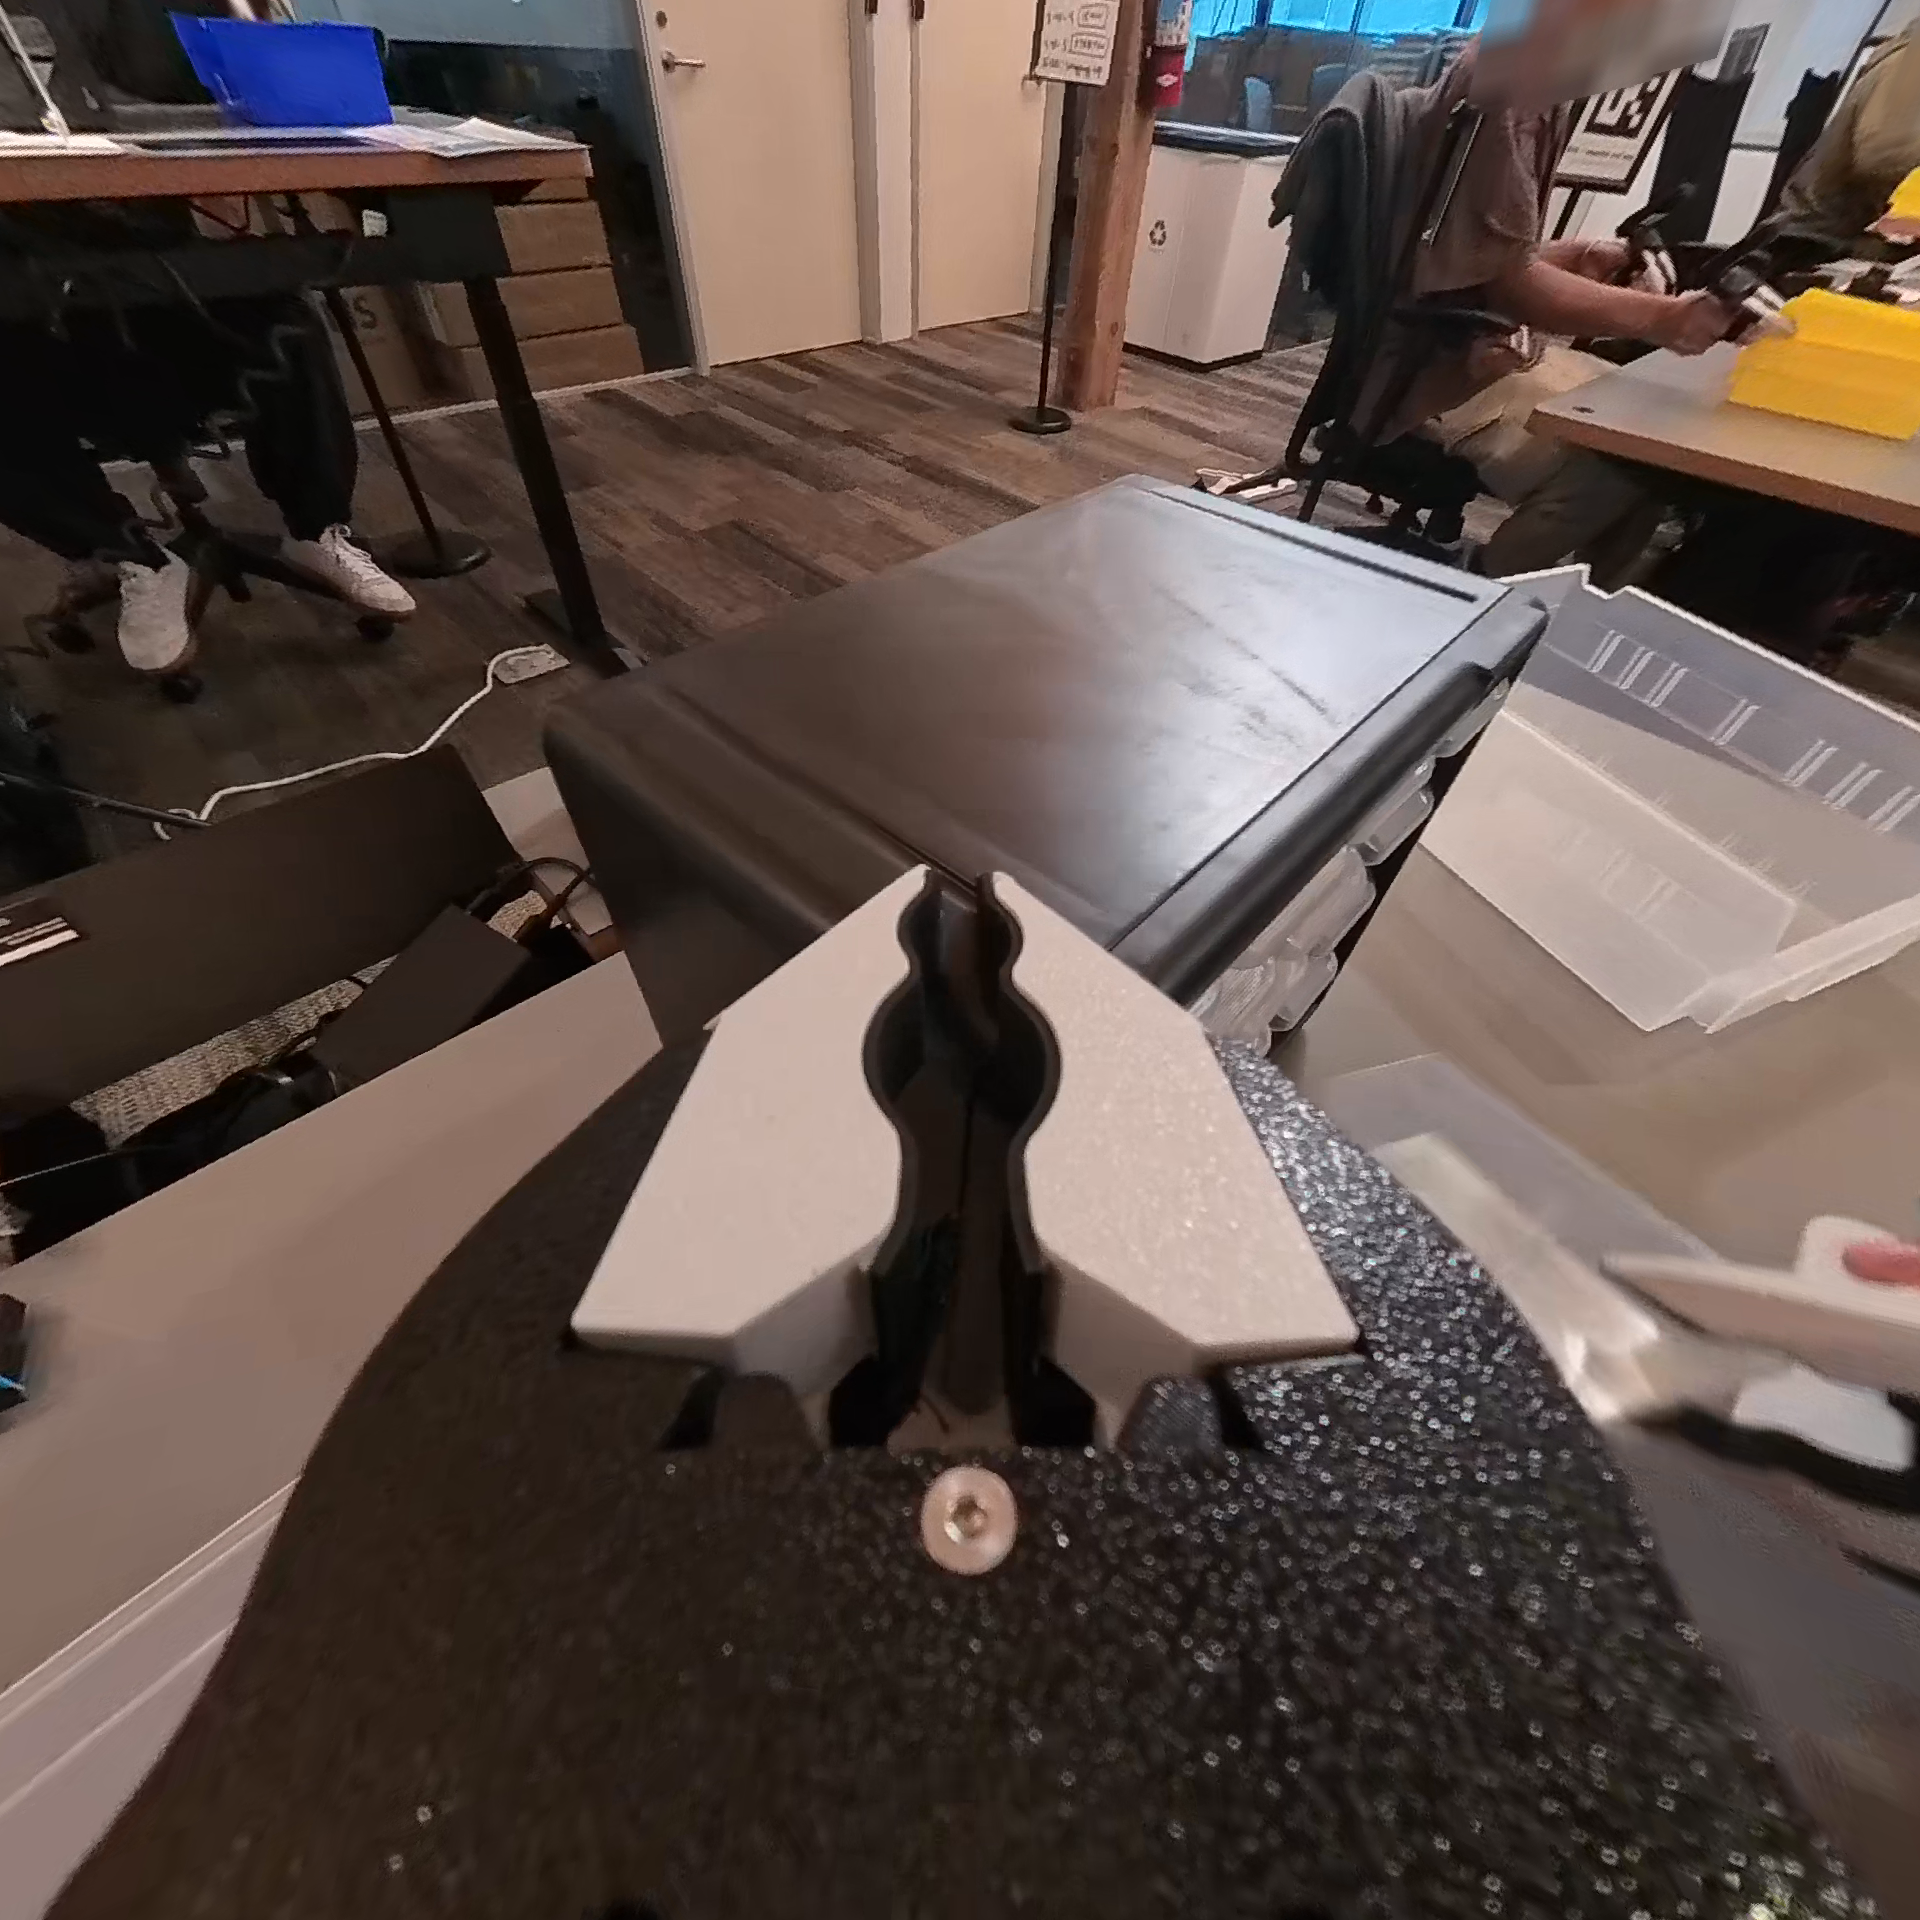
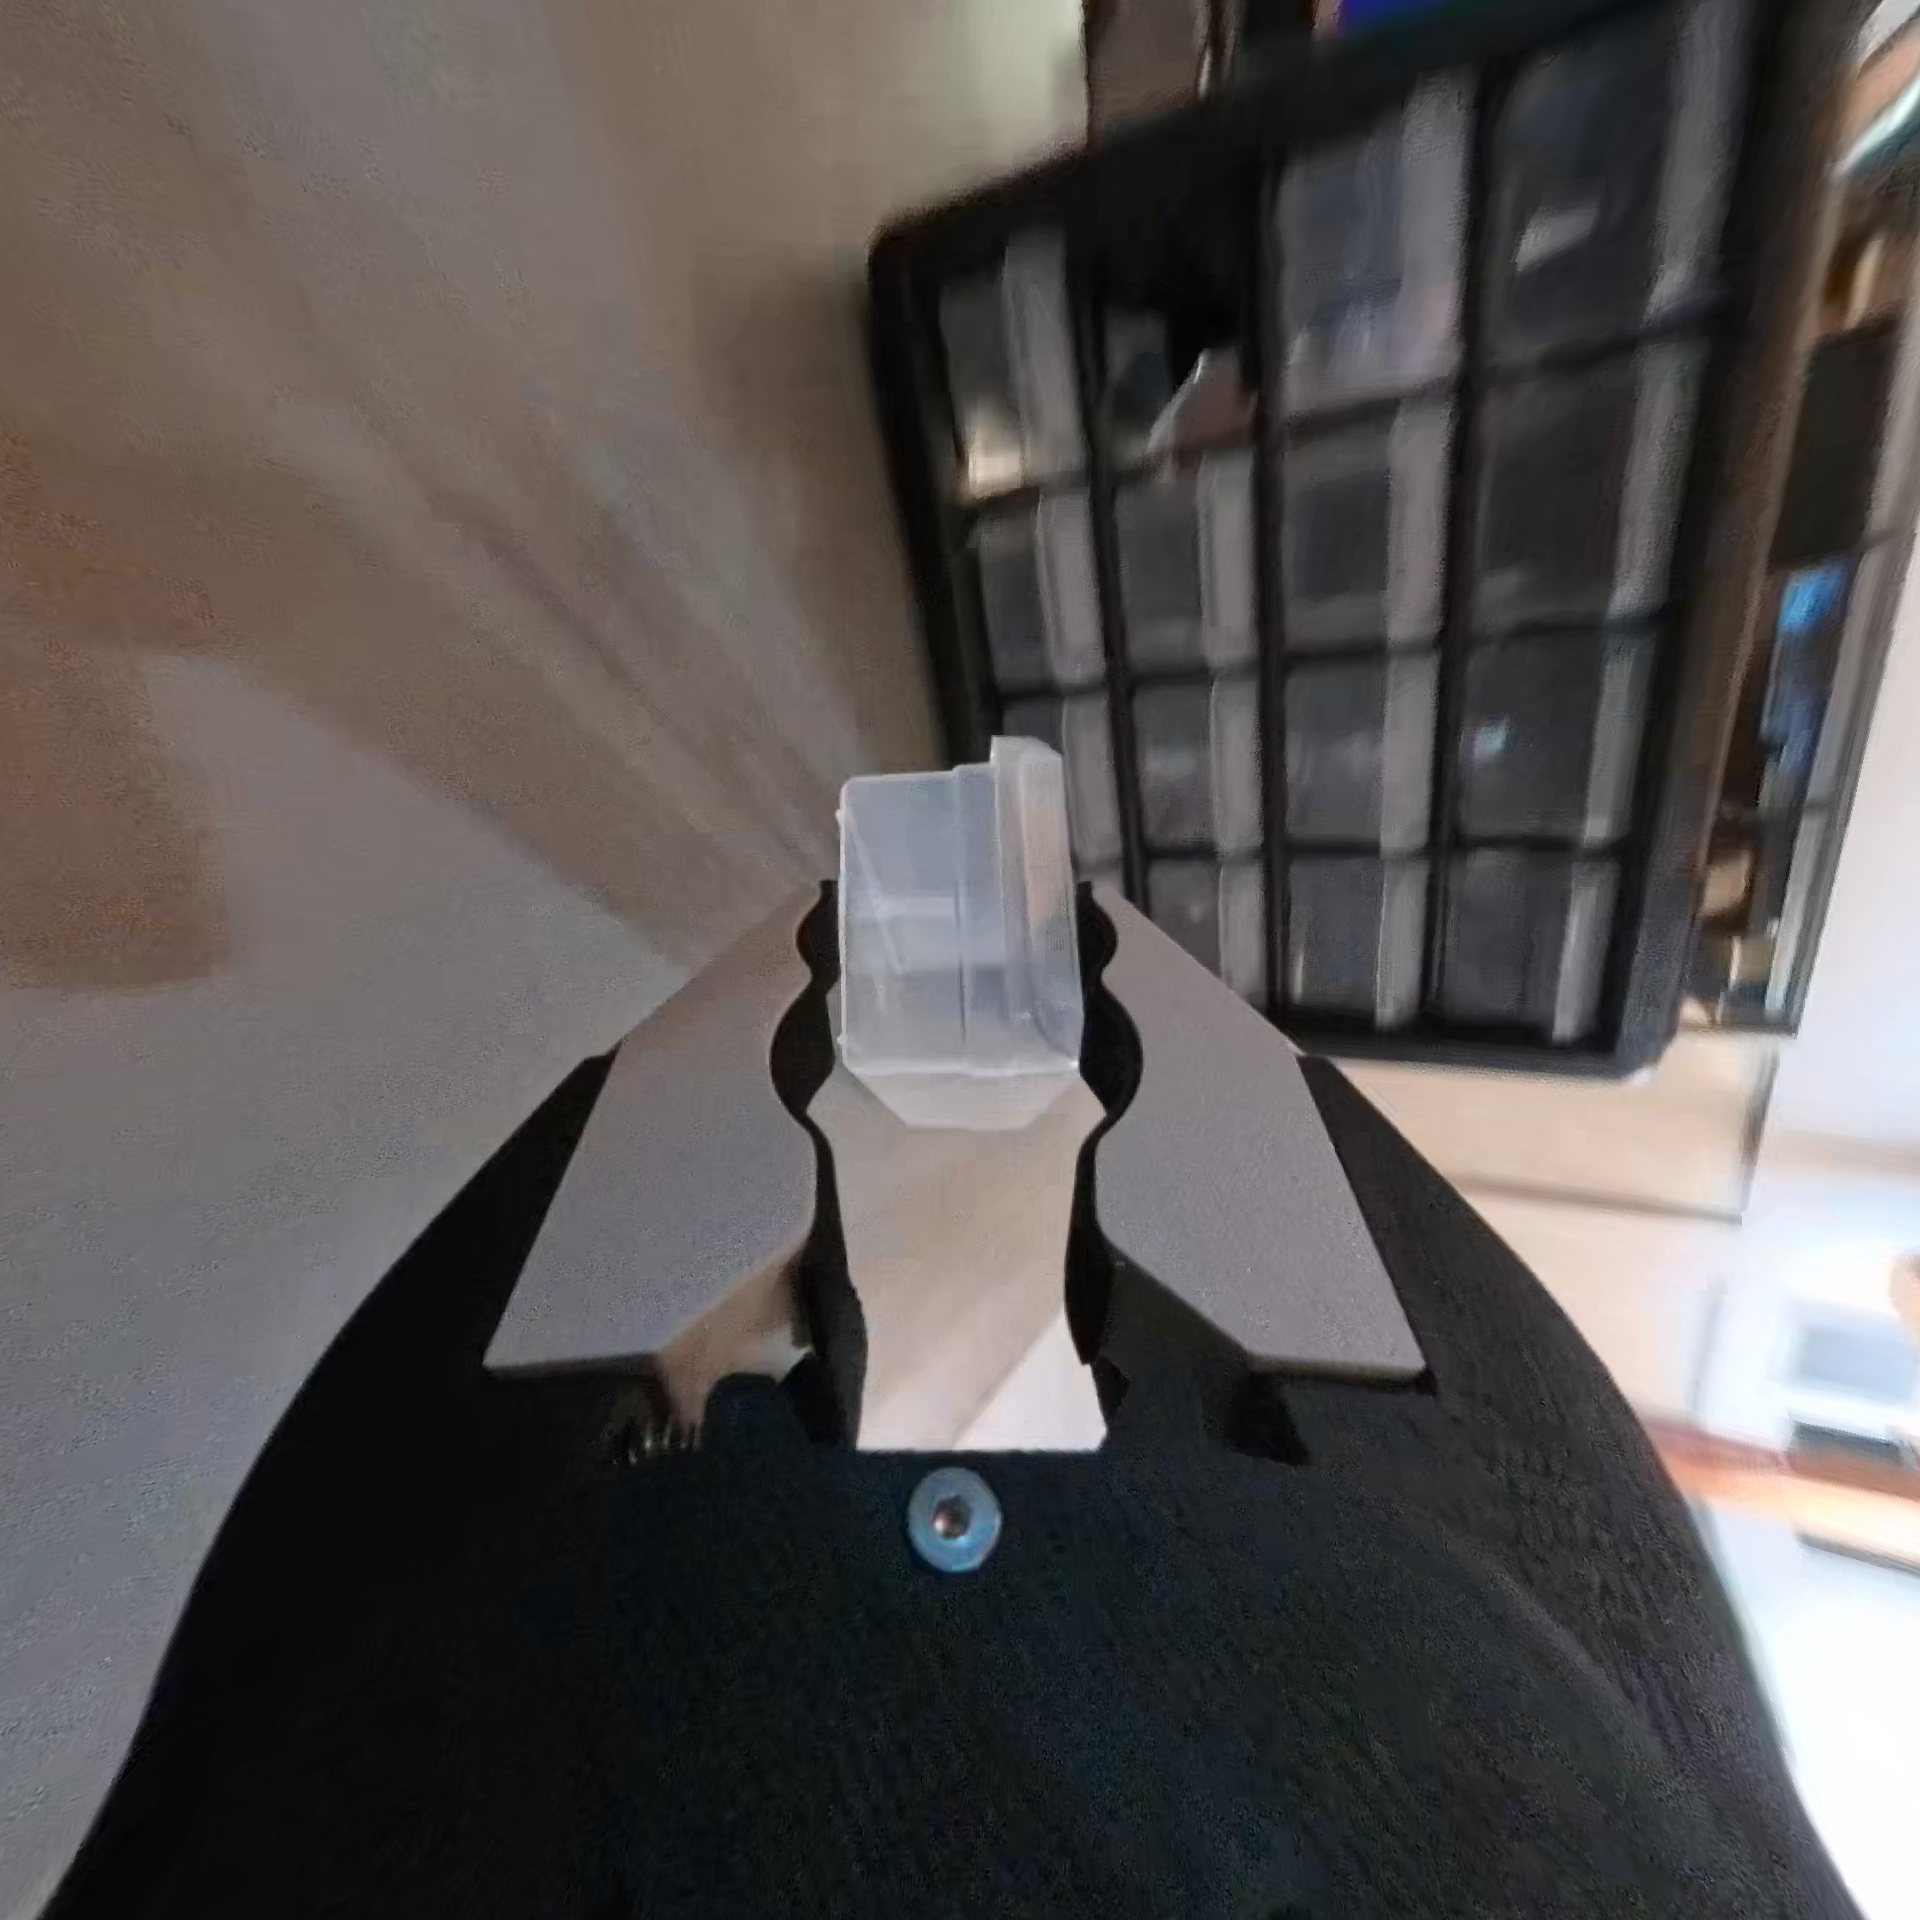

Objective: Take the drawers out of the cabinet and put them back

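Gripping one clear drawer [image 2: 956, 956], right gripper [image 2: 958, 904] faces the cabinet [image 2: 1351, 665]; left gripper [image 1: 961, 888] clenched, empty, by its top

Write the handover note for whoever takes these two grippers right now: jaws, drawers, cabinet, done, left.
Left gripper: jaws shut, empty, resting at the near top edge of the black plastic drawer cabinet.
Right gripper: jaws shut on one small clear plastic drawer, held in the air in front of the cabinet's grid of drawers.
Large clear plastic bin sits beside the cabinet.
Done: this one drawer is out.
Left: slide it back into its slot; the blur hides which slot is empty.
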A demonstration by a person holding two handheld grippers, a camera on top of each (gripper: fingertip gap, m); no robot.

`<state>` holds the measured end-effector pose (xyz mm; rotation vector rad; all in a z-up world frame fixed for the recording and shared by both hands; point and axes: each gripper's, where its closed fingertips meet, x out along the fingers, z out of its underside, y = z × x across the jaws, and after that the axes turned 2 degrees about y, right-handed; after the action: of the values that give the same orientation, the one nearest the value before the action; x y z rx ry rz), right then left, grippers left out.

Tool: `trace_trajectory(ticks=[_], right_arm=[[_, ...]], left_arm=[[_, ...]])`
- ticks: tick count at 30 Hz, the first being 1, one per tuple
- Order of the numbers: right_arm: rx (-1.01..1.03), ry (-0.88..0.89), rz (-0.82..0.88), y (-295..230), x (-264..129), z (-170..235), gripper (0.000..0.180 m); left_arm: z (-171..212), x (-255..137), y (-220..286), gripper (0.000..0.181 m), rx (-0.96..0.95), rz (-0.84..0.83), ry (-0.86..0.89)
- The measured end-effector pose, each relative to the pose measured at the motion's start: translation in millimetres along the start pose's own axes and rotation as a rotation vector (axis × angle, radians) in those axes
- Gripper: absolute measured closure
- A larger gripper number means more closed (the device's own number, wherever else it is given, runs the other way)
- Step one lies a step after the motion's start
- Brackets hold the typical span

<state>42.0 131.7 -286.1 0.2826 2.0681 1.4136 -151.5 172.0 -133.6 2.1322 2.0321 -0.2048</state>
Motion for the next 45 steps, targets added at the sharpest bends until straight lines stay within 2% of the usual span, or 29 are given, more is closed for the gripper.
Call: trace_trajectory(ticks=[3, 5, 8, 10, 12, 15, 18, 24, 27, 29, 32, 36, 40, 42, 45], right_arm=[[-0.039, -0.149, -0.002, -4.0, -4.1, 23.2, 0.135], [-0.001, -0.121, -0.069, -17.0, -3.5, 14.1, 0.136], [0.138, -0.014, -0.186, -30.4, -6.0, -11.4, 0.110], [0.150, -0.010, -0.197, -20.4, -11.3, -8.4, 0.107], [0.084, -0.042, -0.212, -7.6, -17.5, 11.4, 0.108], [-0.056, -0.030, -0.431, -21.5, -26.1, 38.3, 0.113], [-0.189, -0.066, -0.571, -26.9, -27.9, 65.1, 0.114], [-0.516, -0.100, -0.647, -13.8, -15.6, 110.3, 0.116], [-0.675, -0.085, -0.680, -21.8, -6.1, 117.9, 0.122], [-0.713, -0.077, -0.708, -28.9, -2.3, 118.7, 0.133], [-0.742, -0.080, -0.668, -28.6, 5.4, 116.0, 0.174], [-0.665, -0.136, -0.700, -22.3, -11.0, 112.4, 0.179], [-0.532, -0.218, -0.565, 44.0, -37.4, 111.6, 0.180], [-0.375, -0.318, -0.514, 91.1, -50.0, 132.0, 0.180], [-0.190, -0.586, -0.491, 145.0, -64.1, 202.4, 0.179]], left_arm=[[-0.1, 0.0, 0.0, 0.176, -0.002, 0.004, 0.002], [-0.3, 0.5, 0.0, 0.176, 0.000, 0.003, 0.002], [-0.2, 0.3, 0.0, 0.176, 0.001, 0.002, 0.003], [-0.2, 0.1, 0.0, 0.176, 0.000, 0.004, 0.006], [-0.2, -0.1, 0.1, 0.176, -0.001, 0.007, 0.009], [-0.1, -0.3, 0.2, 0.176, 0.004, 0.012, 0.012], [-0.2, -0.5, 0.5, 0.176, -0.003, 0.022, 0.017], [-0.5, -0.4, 0.9, 0.175, -0.011, 0.040, 0.026], [-0.6, -0.2, 1.3, 0.175, -0.017, 0.048, 0.029], [-0.5, -0.2, 1.3, 0.174, -0.018, 0.051, 0.031], [-0.7, -0.3, 1.6, 0.174, -0.020, 0.058, 0.034], [-0.6, -0.4, 1.7, 0.174, -0.021, 0.063, 0.037], [-0.5, -0.3, 1.9, 0.173, -0.012, 0.060, 0.036], [-0.5, -0.2, 1.9, 0.173, -0.012, 0.060, 0.036], [-0.5, -0.4, 2.5, 0.172, -0.015, 0.064, 0.037]])
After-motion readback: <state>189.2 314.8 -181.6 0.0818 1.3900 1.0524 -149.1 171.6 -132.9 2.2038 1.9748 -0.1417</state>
